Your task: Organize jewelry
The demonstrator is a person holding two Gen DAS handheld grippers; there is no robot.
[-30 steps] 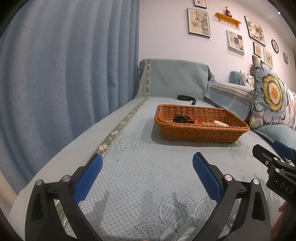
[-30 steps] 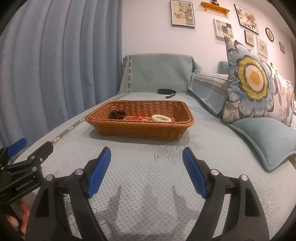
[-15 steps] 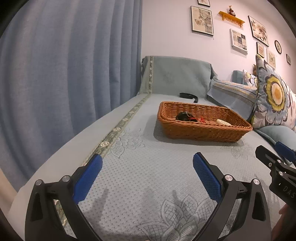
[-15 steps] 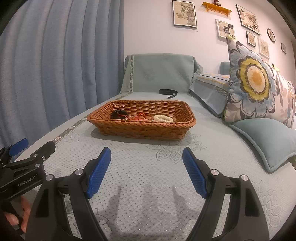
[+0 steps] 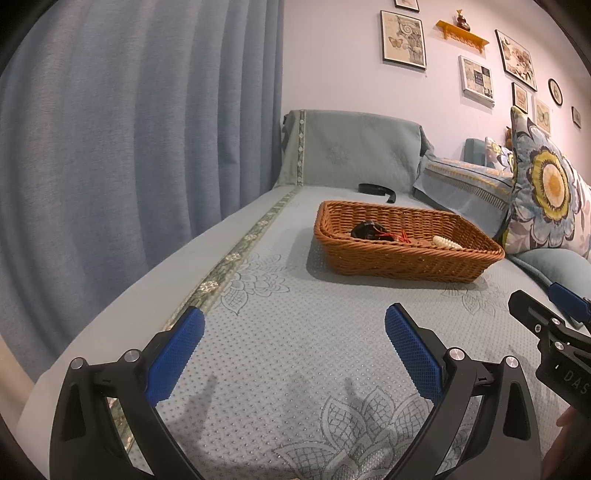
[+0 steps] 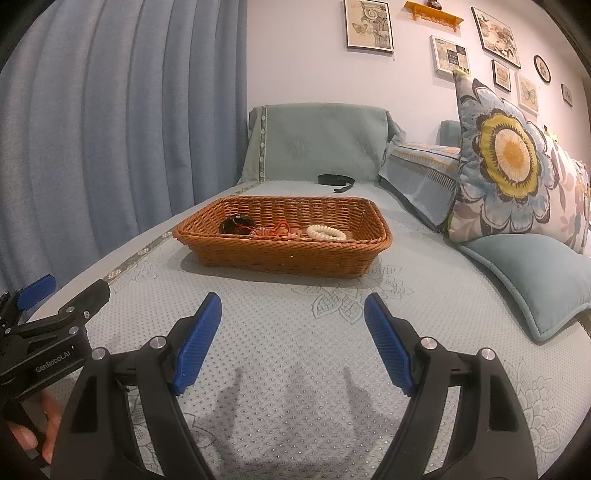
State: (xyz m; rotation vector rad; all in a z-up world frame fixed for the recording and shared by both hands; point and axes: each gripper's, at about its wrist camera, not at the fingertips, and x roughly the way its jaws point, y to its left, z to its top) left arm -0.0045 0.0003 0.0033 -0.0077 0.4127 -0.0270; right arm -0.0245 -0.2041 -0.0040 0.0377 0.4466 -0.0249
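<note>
Both the left gripper (image 5: 293,325) and right gripper (image 6: 293,314) hang spread wide and empty at the bottom of their frames. The jewelry sits in the basket (image 6: 284,254) at mid-frame: white beads (image 6: 325,232), red cord (image 6: 275,229), a dark piece (image 6: 236,224). They lie tangled close, so a pinch may snag two at once or catch the wicker.

This was a home living room. A sofa (image 6: 295,347) under a patterned teal cover filled the view, floral throw pillows (image 6: 506,162) at 2 o'clock, blue curtains (image 6: 110,129) at 10 o'clock, and framed pictures (image 6: 368,26) hung at 12 o'clock.
</note>
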